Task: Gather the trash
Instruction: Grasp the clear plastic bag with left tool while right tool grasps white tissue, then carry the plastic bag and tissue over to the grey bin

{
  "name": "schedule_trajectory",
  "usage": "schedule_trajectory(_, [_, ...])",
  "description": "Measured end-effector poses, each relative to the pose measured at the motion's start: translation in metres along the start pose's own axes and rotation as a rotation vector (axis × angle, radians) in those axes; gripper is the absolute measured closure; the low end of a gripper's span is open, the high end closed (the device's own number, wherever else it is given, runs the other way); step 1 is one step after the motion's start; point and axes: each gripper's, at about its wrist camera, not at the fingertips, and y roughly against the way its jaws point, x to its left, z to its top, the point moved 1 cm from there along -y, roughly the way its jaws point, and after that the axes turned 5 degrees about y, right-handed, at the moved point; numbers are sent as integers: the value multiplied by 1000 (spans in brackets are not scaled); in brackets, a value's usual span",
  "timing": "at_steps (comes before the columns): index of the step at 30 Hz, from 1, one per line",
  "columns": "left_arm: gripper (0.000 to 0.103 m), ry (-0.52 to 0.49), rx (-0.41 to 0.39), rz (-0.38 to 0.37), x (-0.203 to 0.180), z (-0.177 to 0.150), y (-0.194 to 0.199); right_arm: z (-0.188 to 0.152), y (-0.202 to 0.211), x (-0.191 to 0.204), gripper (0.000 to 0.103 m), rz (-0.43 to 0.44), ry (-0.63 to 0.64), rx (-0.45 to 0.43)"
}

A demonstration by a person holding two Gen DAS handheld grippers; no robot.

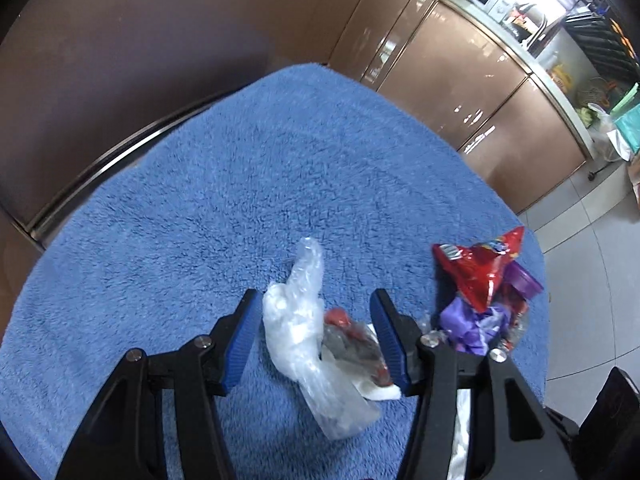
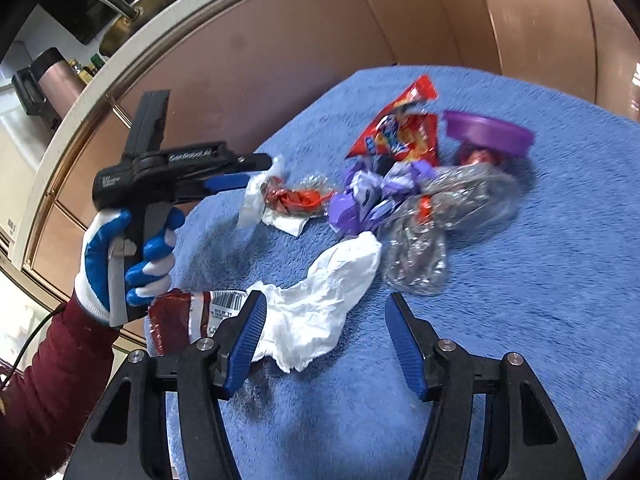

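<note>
- One blue fleece cloth (image 2: 500, 280) covers the round table, and all the litter lies on it, in front of glossy brown cabinet doors (image 1: 452, 76).
- Beyond the cabinets, a sink with a tap (image 2: 120, 4) sits in the pale counter.
- Left gripper (image 1: 314, 336) points down at the cloth with its blue pads spread; a crumpled clear plastic bag (image 1: 296, 320) lies between them, with a small red wrapper (image 1: 352, 332) beside it, and neither pad presses on anything.
- Seen from the right wrist, a hand (image 2: 120, 252) in a blue-and-white glove, on a maroon sleeve, holds that gripper's black handle.
- Right gripper (image 2: 326, 328) also hangs with its fingers parted and nothing clamped; a crumpled white tissue (image 2: 320, 304) lies by its left pad, partly in the gap.
- Left of the tissue lies a dark red wrapper with a barcode (image 2: 188, 316).
- Further back sits the main heap: a red snack bag (image 2: 400, 128), a purple lid (image 2: 488, 132), purple wrappers (image 2: 368, 196) and crinkled clear film (image 2: 440, 232), all bunched together and touching.
</note>
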Motion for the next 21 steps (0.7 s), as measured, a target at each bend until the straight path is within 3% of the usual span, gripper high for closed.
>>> schedule_trajectory(2, [51, 5, 15, 9, 3, 1, -8, 2, -12, -1, 42, 11, -5, 13])
schedule_trajectory(7, [70, 25, 36, -13, 9, 1, -19, 1, -31, -3, 44, 33, -16, 46])
schedule_trajectory(9, [72, 31, 30, -17, 11, 1, -18, 1, -35, -4, 54, 46, -23, 50])
schedule_trajectory(11, [73, 39, 20, -33, 13, -1, -14, 2, -40, -4, 76, 56, -25, 47])
schedule_trajectory(13, [73, 36, 5, -36, 13, -2, -9, 2, -40, -4, 92, 58, -24, 37])
schedule_trajectory(21, [73, 40, -60, -30, 18, -10, 32, 5, -14, 19, 97, 45, 47, -33])
